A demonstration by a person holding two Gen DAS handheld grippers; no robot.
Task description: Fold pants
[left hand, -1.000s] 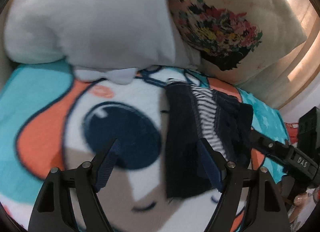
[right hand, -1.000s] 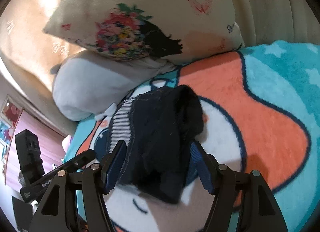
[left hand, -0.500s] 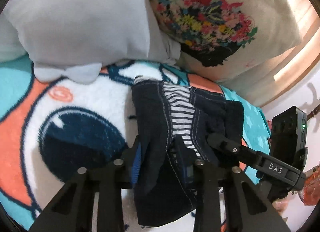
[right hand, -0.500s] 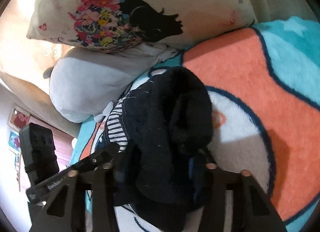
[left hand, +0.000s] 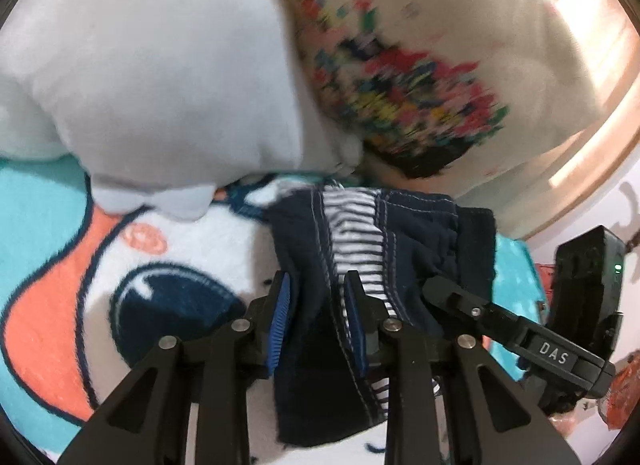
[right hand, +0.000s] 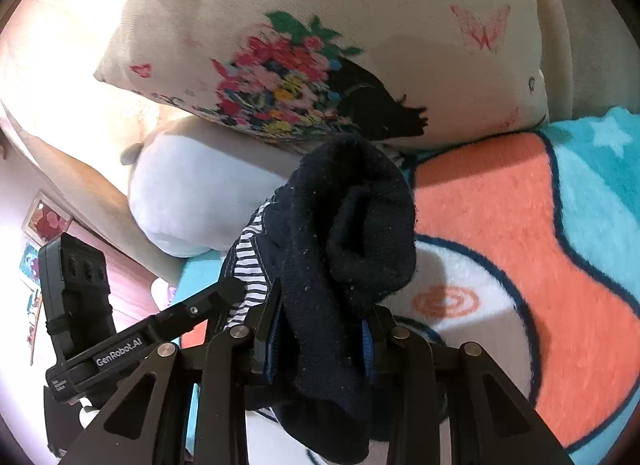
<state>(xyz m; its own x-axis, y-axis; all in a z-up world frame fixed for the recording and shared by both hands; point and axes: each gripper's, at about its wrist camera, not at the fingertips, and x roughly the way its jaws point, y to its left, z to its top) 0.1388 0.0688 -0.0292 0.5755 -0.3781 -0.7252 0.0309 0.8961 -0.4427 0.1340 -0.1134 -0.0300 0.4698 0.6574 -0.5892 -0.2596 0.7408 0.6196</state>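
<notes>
Closest to me, my left gripper [left hand: 316, 305] is clamped on the near edge of the pants [left hand: 384, 249], its blue pads pinching a fold of dark navy cloth right beside the white stitching, with the hem hanging down below the fingers toward the blanket [left hand: 52, 305]. My right gripper [right hand: 320, 329] is closing, and the frames show a thick wad of the same navy fabric already squeezed between its pads, bulging up above the fingertips and drooping in a lobe beneath them. From the left wrist view I see the right gripper's black finger reaching in from the right and resting on the pants just beside my own grip; from the right wrist view the left gripper comes in from the lower left the same way, so both tools hold the garment side by side. Between the two grips, the striped lining [left hand: 356, 233] of the waistband shows, open toward me. The pants are bunched and lifted at the near side, while their far edge sits on the cartoon blanket. Just behind them lies a pale grey pillow [left hand: 160, 77], and beyond that a cream cushion [right hand: 360, 45] with a flower print leans against the beige backrest [right hand: 60, 65].
</notes>
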